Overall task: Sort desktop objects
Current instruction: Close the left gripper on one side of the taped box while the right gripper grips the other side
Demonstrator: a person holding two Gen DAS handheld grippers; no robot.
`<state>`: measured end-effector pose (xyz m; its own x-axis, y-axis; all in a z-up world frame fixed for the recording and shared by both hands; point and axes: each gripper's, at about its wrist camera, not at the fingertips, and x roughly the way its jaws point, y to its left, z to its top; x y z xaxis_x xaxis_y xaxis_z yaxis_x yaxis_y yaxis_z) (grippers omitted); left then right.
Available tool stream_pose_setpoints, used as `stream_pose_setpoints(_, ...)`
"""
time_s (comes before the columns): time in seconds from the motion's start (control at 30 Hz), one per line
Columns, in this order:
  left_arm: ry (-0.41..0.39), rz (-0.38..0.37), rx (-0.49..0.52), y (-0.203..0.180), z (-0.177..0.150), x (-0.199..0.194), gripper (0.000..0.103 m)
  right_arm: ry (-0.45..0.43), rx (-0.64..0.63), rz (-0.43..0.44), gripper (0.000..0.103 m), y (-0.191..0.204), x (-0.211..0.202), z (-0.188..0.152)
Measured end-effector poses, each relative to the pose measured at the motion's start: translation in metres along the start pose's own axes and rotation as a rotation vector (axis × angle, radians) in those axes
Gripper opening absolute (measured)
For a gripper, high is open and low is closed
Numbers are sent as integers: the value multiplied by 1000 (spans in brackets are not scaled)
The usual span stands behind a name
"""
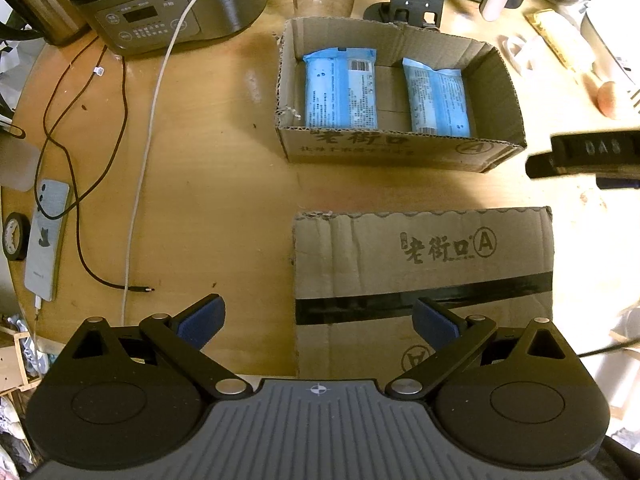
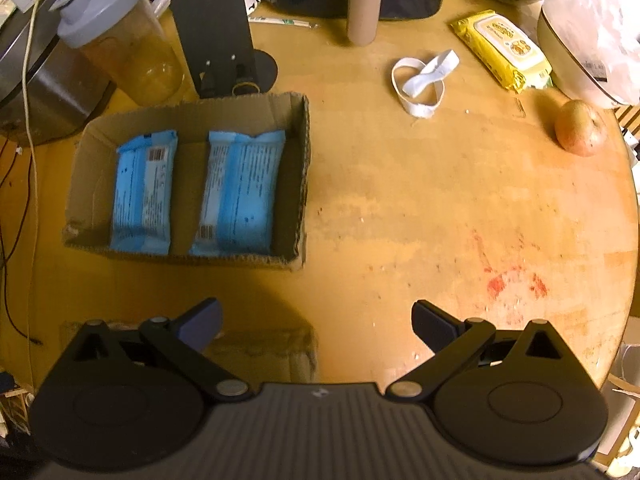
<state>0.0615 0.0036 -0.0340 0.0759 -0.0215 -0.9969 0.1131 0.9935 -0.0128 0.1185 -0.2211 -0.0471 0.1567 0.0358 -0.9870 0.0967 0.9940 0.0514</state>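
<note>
An open cardboard box (image 1: pixel 496 100) (image 2: pixel 96 136) stands on the round wooden table and holds two blue packets side by side (image 1: pixel 340 88) (image 1: pixel 438 98), also in the right wrist view (image 2: pixel 144 196) (image 2: pixel 238 192). A flat cardboard lid (image 1: pixel 424 264) lies in front of the box. My left gripper (image 1: pixel 318 322) is open and empty, above the lid's near left corner. My right gripper (image 2: pixel 316 326) is open and empty over bare table, right of the lid (image 2: pixel 260 350). Part of the right gripper (image 1: pixel 588 154) shows at the right edge of the left wrist view.
A rice cooker (image 1: pixel 160 4), cables (image 1: pixel 80 184), a phone (image 1: pixel 46 236) and a tape roll (image 1: pixel 14 236) lie left. A shaker bottle (image 2: pixel 120 36), black stand (image 2: pixel 220 36), white band (image 2: pixel 424 80), yellow wipes pack (image 2: pixel 504 48) and an onion (image 2: pixel 580 128) lie behind and right.
</note>
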Motion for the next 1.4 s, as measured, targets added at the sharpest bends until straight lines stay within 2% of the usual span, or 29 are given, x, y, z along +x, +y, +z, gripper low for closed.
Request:
stream_pose_setpoints(0.77,1,2,0,-1,-3,1,103,46,-12,26,103,-4,-10,-57)
stream_pose_setpoints(1.4,3,1,3,-1,-6,1,103,51,-16,40,103,-3,-10,-66)
